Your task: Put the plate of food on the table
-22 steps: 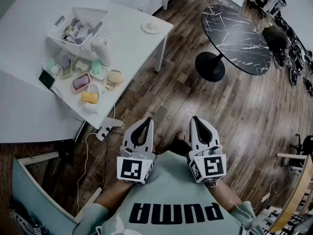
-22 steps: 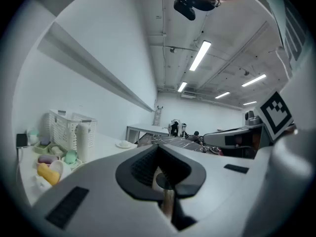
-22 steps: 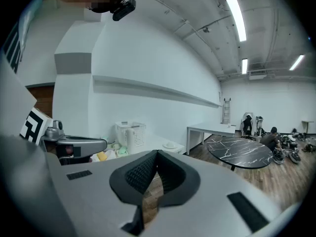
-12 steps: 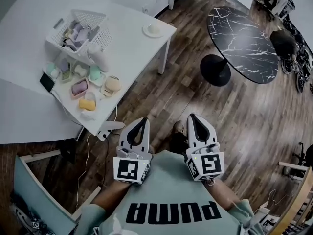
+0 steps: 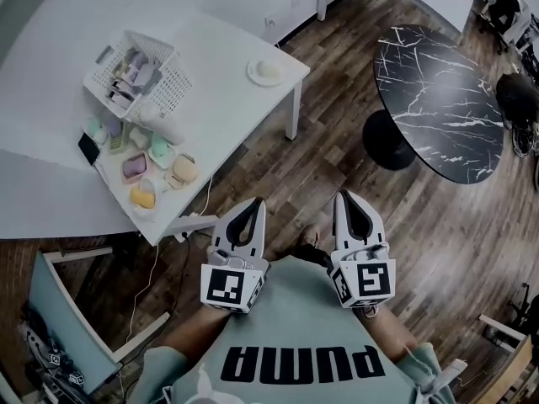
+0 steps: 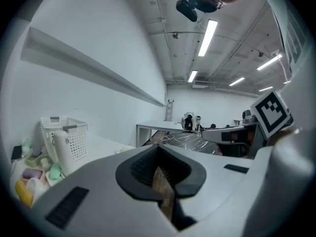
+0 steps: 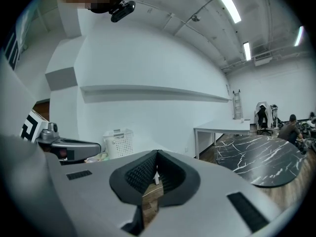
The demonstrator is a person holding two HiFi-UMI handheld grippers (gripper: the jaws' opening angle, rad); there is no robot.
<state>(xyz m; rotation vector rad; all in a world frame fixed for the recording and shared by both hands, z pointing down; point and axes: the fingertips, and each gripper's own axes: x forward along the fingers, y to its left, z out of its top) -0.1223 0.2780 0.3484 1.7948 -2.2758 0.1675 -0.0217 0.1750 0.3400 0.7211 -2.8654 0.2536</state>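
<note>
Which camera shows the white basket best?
The head view: it looks down into the basket and its contents. The left gripper view shows its side; the right gripper view shows it small and distant.

The counter (image 5: 227,40) has a smooth, matt white top. On it, the basket (image 5: 143,66) is white plastic lattice and the small dishes (image 5: 135,168) beside it are pastel plastic. The plate (image 5: 252,76) is plain white, its material unclear. The floor (image 5: 337,167) is dark wood planking with visible grain and a low sheen. The round table (image 5: 438,99) has a glossy black marble-look top veined in white. The left gripper (image 5: 254,204) and right gripper (image 5: 344,197) have smooth matt grey-white plastic shells, and their fingers (image 6: 141,168) are lined with black ribbed pads. The shirt (image 5: 295,318) is soft teal cloth.
</note>
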